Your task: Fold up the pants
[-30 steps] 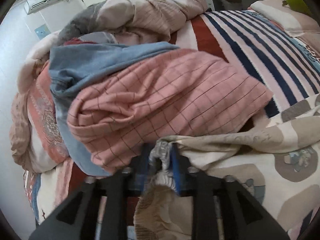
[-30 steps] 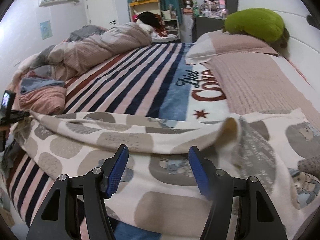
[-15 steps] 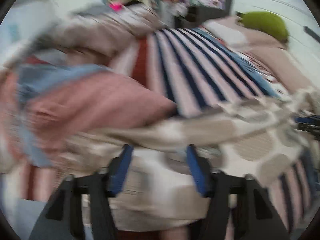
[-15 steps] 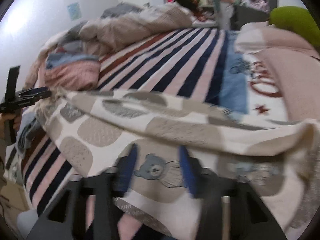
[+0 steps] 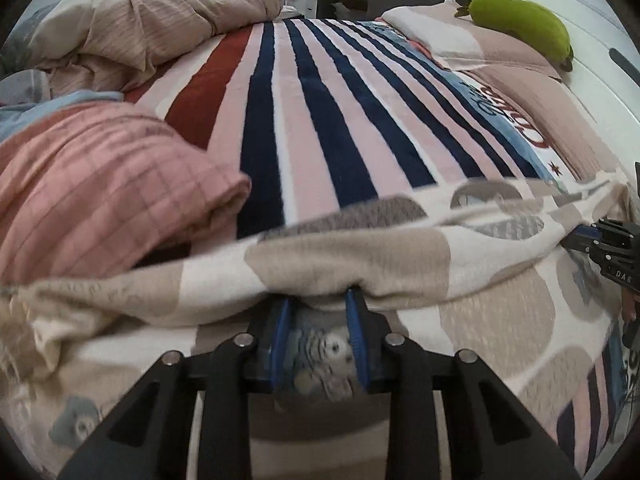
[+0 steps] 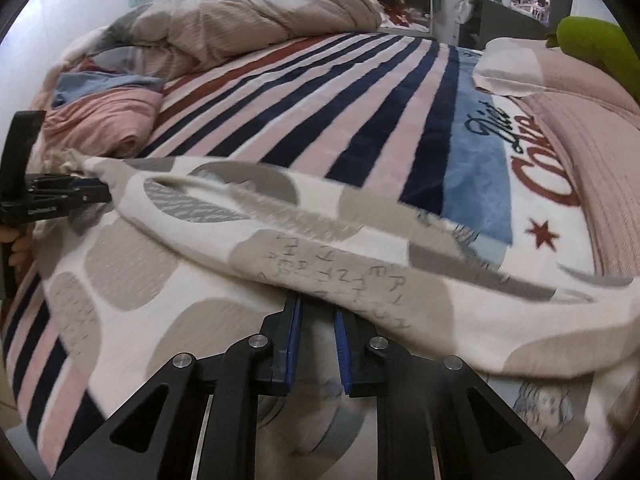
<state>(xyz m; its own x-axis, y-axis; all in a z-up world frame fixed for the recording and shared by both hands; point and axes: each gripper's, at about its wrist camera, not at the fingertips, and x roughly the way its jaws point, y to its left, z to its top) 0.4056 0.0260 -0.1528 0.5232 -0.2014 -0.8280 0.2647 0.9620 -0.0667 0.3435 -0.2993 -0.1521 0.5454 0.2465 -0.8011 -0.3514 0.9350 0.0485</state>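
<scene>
The pants [image 5: 500,320] are cream with grey and beige blotches and small bear prints. They lie spread across the near edge of the bed, with a long fold running side to side. My left gripper [image 5: 318,316] points down at that fold. Its jaws are closing, and bunched bear-print fabric sits between the blue pads [image 5: 280,332]. My right gripper [image 6: 317,320] is further right on the same pants [image 6: 160,312]; its jaws are closing on fabric and stand nearly together. Each view shows the other tool at the fold's end: the left gripper [image 6: 94,194] and the right gripper [image 5: 580,236].
A striped blanket [image 5: 320,100] in pink, navy and red covers the bed. A folded pink checked cloth [image 5: 100,184] lies at the left, and a heaped beige duvet [image 5: 160,20] behind it. Pillows [image 5: 500,48] and a green plush [image 5: 520,12] lie by the white headboard at the right.
The left gripper swung right, from the pink pile to the pants' long fold. The right gripper's jaws went from wide apart to nearly together on fabric, and it moved lower.
</scene>
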